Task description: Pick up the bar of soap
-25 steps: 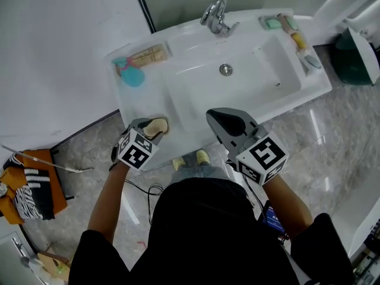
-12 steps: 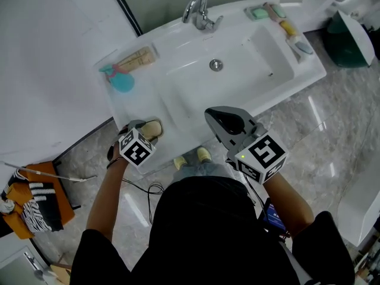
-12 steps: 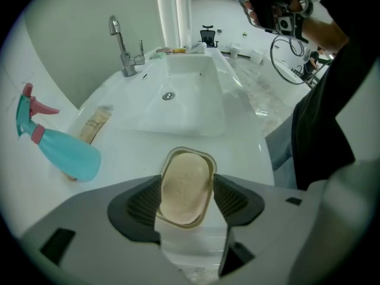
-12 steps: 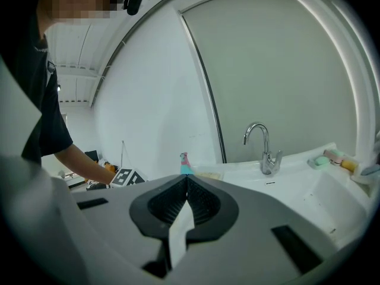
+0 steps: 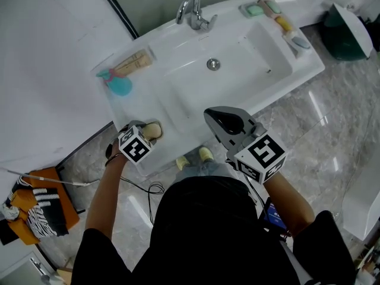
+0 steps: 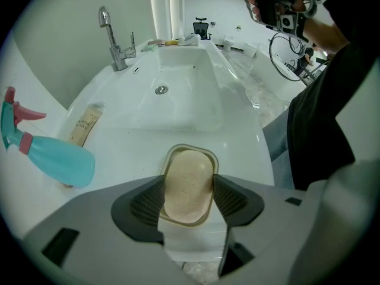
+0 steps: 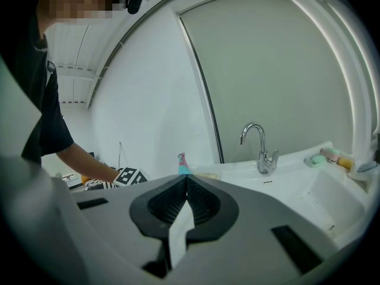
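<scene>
A: What is the biggest thing here?
B: A white sink (image 5: 249, 85). It fills the top of the head view. A dark green bin (image 5: 344, 37) stands on the floor past its far end.
A: Where are the grippers?
B: The left gripper (image 6: 188, 202) points down at the near left corner of the sink. The right gripper (image 7: 185, 186) hangs over the sink's front edge, well apart from the left one.
A: Are they open?
B: The left one's jaws have just been opening and now stand wide. The right one's jaws are pressed together.
A: What else is on the sink?
B: A blue bottle (image 6: 53, 159) with a pink top lies on its side. It is left of the left gripper and apart from it. A tan tube (image 6: 85, 125) lies just behind the bottle. The tap (image 6: 119, 55) stands at the back. Some small things sit at the far end, too small to tell.
A: And the soap?
B: The soap (image 6: 189, 174) is pale tan. It lies in a clear dish (image 6: 169, 154) on the sink's flat rim, right between the left gripper's two pads. One pad is on each side of it, and they do not press it.
A: What is close to it?
B: The bottle is the nearest thing, and it lies off to the side.
</scene>
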A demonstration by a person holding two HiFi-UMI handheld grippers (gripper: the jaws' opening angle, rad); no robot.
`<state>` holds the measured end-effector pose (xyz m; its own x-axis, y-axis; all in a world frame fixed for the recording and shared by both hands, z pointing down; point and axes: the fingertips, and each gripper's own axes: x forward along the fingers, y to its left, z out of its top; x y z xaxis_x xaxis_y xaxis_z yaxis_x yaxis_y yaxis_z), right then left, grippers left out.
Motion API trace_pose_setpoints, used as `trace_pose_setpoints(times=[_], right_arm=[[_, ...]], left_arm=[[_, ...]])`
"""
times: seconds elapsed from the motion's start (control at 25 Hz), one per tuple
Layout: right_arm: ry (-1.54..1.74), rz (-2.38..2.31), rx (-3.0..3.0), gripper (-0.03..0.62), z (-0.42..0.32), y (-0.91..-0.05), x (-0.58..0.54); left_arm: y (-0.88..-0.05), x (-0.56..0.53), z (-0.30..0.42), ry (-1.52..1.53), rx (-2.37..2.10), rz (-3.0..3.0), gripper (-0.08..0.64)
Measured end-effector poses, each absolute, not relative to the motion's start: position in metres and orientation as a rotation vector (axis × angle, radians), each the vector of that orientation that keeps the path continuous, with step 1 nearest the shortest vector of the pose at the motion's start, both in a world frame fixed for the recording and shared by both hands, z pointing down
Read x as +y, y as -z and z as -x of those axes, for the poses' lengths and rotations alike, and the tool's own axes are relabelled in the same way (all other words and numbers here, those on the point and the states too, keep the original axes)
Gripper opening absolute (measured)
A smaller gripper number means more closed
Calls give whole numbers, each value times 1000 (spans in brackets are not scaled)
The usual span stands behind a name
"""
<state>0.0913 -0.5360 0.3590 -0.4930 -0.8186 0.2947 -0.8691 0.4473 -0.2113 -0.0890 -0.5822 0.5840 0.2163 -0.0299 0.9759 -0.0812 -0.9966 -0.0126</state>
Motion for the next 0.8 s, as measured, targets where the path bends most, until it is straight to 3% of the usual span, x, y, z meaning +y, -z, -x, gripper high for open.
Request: trace_pose_setpoints(times=[0.44, 0.8], right_arm=[[-481, -1525, -2547, 5, -94, -357, -536], [-493, -1540, -2548, 5, -95, -358, -538]], left_arm=[[-591, -579, 86, -2023, 87, -2324, 265], [-586, -571, 76, -1850, 42, -2413, 264]])
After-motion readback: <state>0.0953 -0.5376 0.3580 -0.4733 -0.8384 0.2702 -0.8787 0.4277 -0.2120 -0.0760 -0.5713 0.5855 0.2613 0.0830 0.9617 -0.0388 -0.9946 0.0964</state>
